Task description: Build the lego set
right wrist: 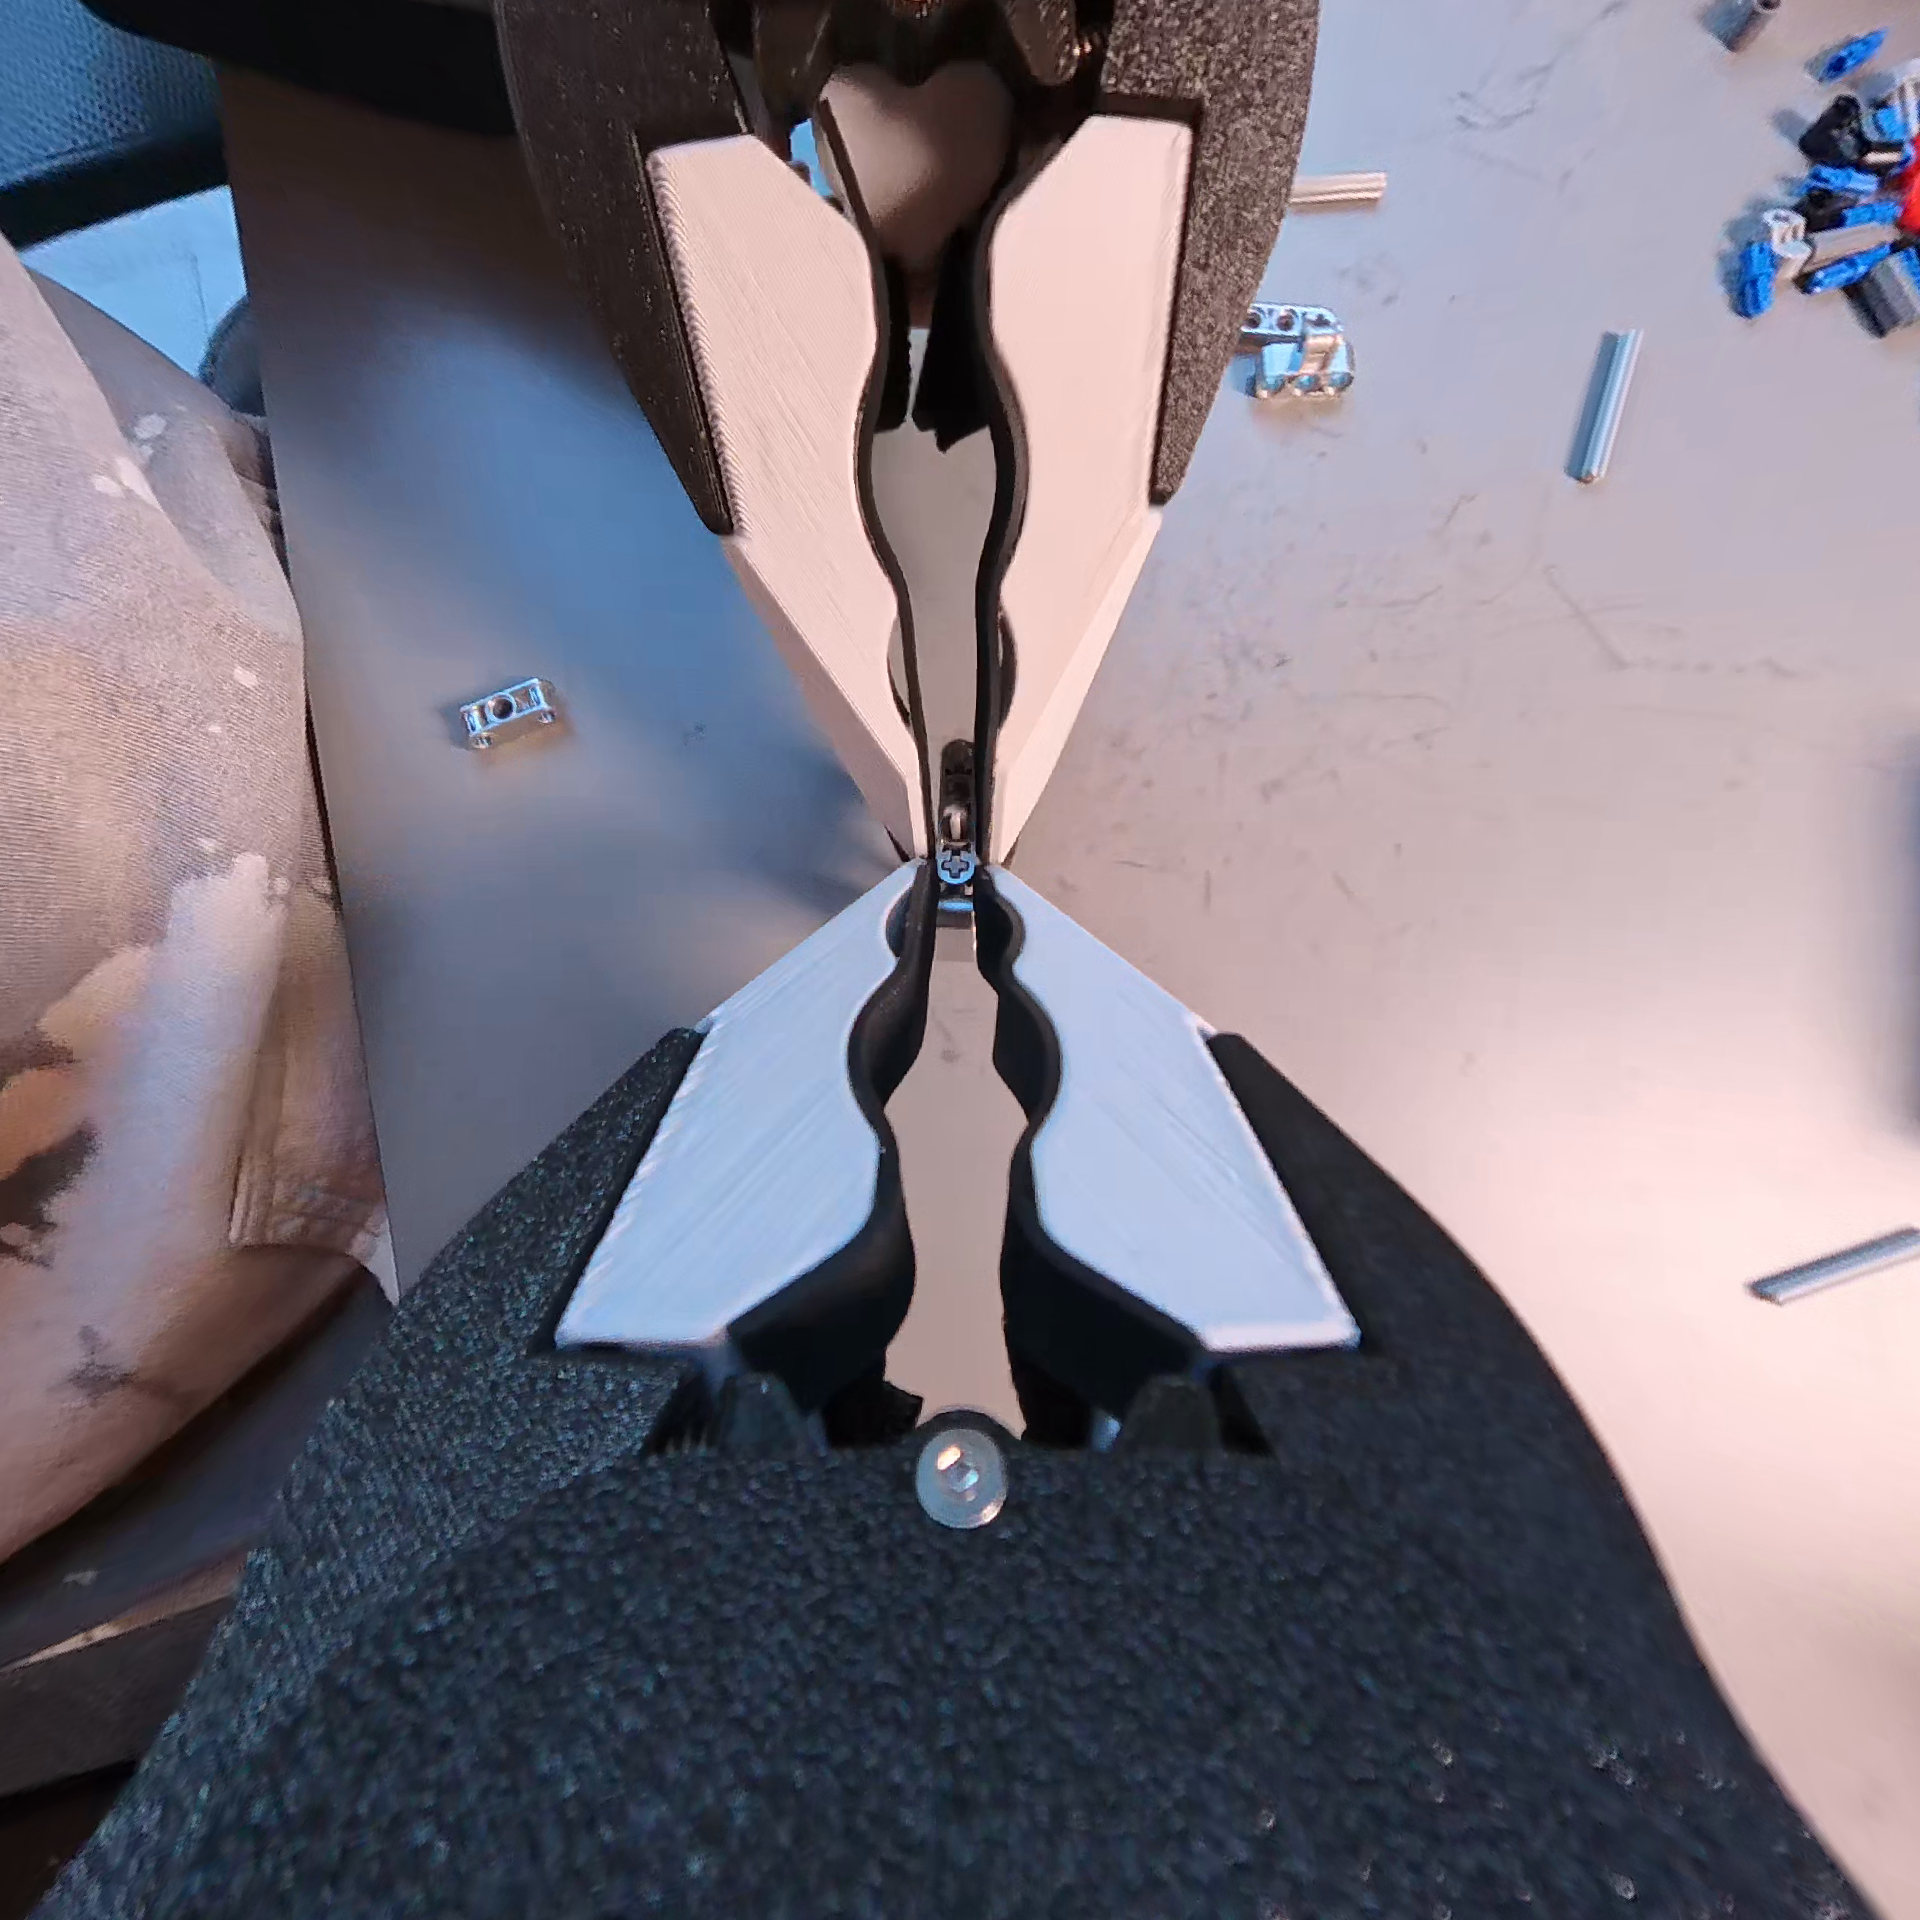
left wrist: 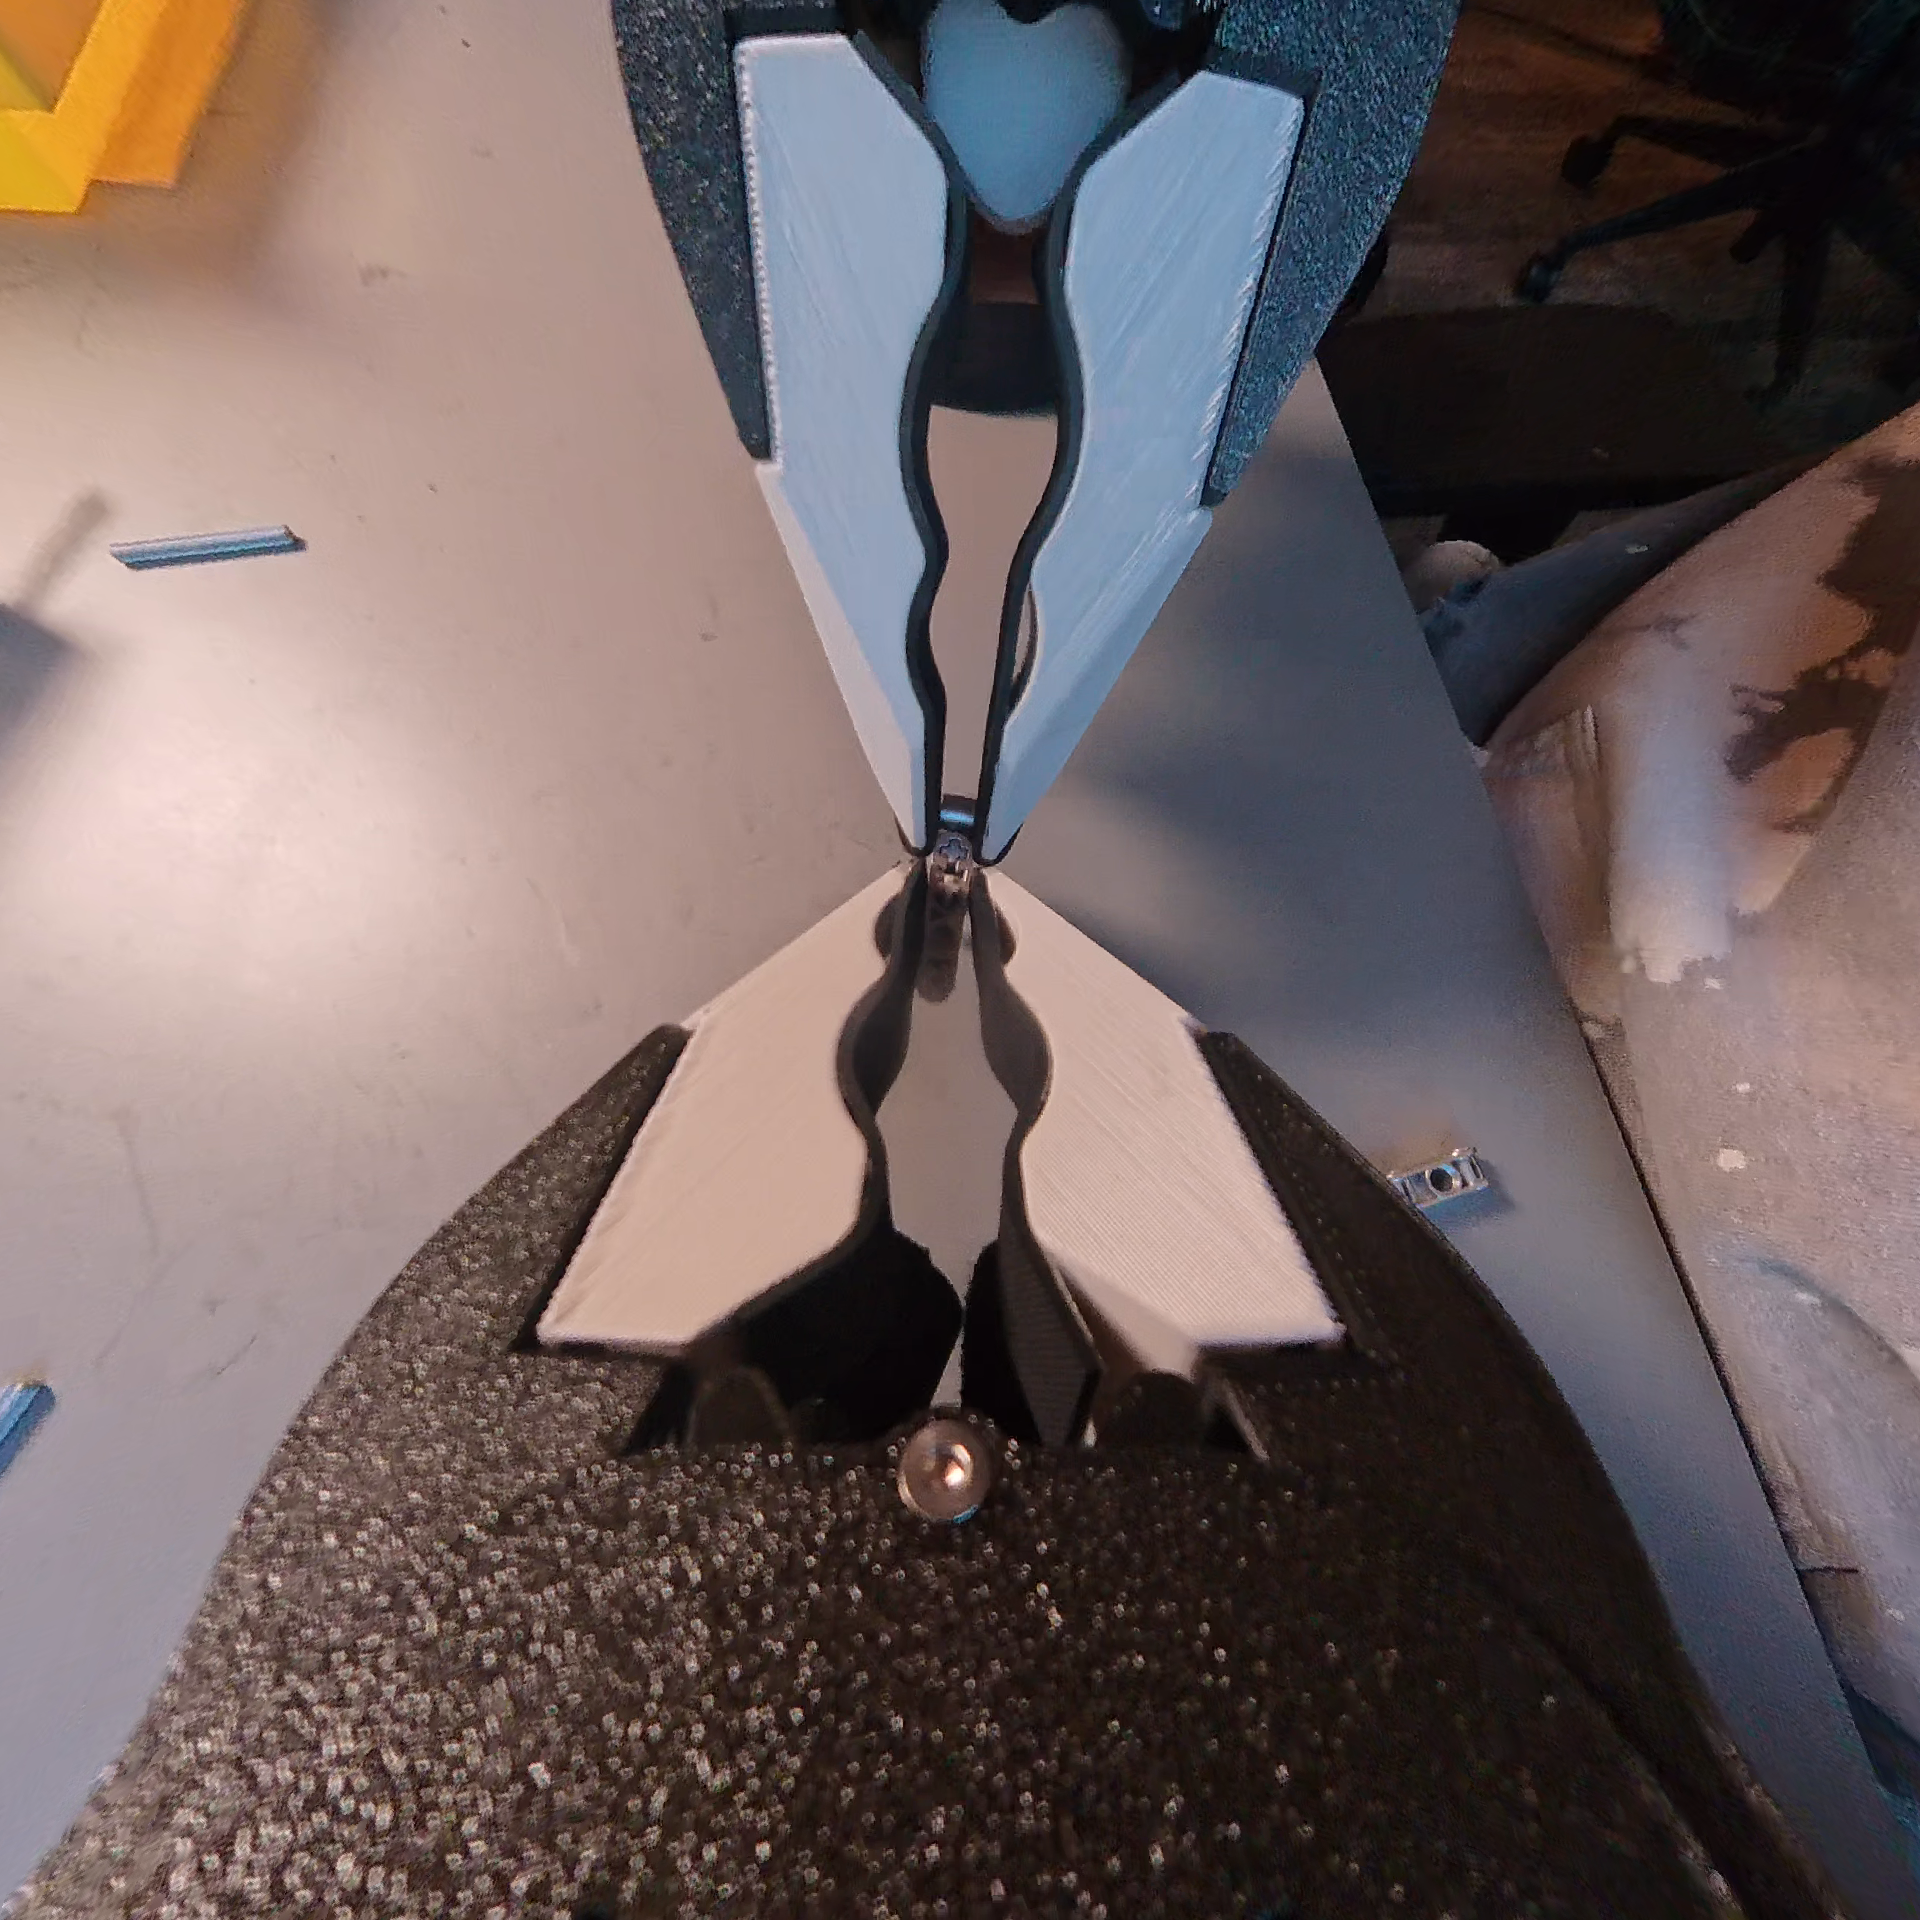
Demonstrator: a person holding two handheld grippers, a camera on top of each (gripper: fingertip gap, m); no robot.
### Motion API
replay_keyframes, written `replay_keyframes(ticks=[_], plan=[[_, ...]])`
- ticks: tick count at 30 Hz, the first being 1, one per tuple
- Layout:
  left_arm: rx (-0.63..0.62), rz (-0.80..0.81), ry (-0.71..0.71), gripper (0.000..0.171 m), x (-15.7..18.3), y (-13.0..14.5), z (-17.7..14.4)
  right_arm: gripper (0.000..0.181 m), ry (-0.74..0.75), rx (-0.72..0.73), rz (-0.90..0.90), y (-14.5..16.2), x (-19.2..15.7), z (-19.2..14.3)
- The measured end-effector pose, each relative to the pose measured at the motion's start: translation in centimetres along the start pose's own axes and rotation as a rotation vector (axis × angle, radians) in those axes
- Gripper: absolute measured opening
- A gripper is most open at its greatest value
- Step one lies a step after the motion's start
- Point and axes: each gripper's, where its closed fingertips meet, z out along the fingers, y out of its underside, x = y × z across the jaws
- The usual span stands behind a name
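— Where do the two tools stand?

— Tip to tip above the counter (left wrist: 364, 935). The left hand-held gripper (left wrist: 948, 883) and the right hand-held gripper (right wrist: 956, 885) both pinch down on a tiny grey cross-hole connector (right wrist: 956, 864), which sits exactly where the tips meet. I cannot tell whether it is one part or two pushed together.

— Materials?

— The fingers are pale ribbed plastic with wavy black rubber linings, set in grainy black bodies. The connector is hard moulded plastic.

— What lies around?

— A ridged grey axle rod (left wrist: 208, 545), a small holed grey block (right wrist: 511, 715), a pile of blue, black and grey building parts (right wrist: 1829, 239), a yellow bin (left wrist: 62, 104) and mottled cloth (left wrist: 1714, 831) at the counter's edge.
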Motion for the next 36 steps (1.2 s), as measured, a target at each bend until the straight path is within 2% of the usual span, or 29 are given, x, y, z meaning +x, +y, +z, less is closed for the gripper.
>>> replay_keyframes(ticks=[10, 13, 16, 20, 24, 27, 36], plan=[[0.096, -0.081, 0.08, 0.003, -0.7, -1.5, 0.1, 0.004, -0.008, 0.171, 0.17, 0.7, 0.7, -0.8], [0.151, -0.113, 0.131, 0.017, -0.4, -1.6, -0.7, 0.004, -0.005, 0.201, 0.18, 0.7, 0.6, -1.1], [0.178, -0.109, 0.154, 0.021, -0.2, -1.5, -1.2, 0.004, -0.006, 0.251, 0.168, 0.3, 0.4, -1.6], [0.176, -0.063, 0.129, 0.008, 0.0, -1.9, -0.7, 0.004, -0.02, 0.313, 0.15, -0.6, 0.0, -2.3], [0.138, -0.033, 0.12, 0.005, 0.3, -1.5, -0.5, 0.005, -0.014, 0.284, 0.128, -0.3, -0.1, -2.0], [0.051, 0.003, 0.105, 0.005, 0.6, -0.6, 0.5, 0.005, 0.021, 0.151, 0.029, 1.0, -0.3, -0.9], [0.025, 0.015, 0.102, 0.005, 0.5, -0.2, 0.2, 0.004, 0.045, 0.037, -0.02, 0.9, -0.2, -0.6]])
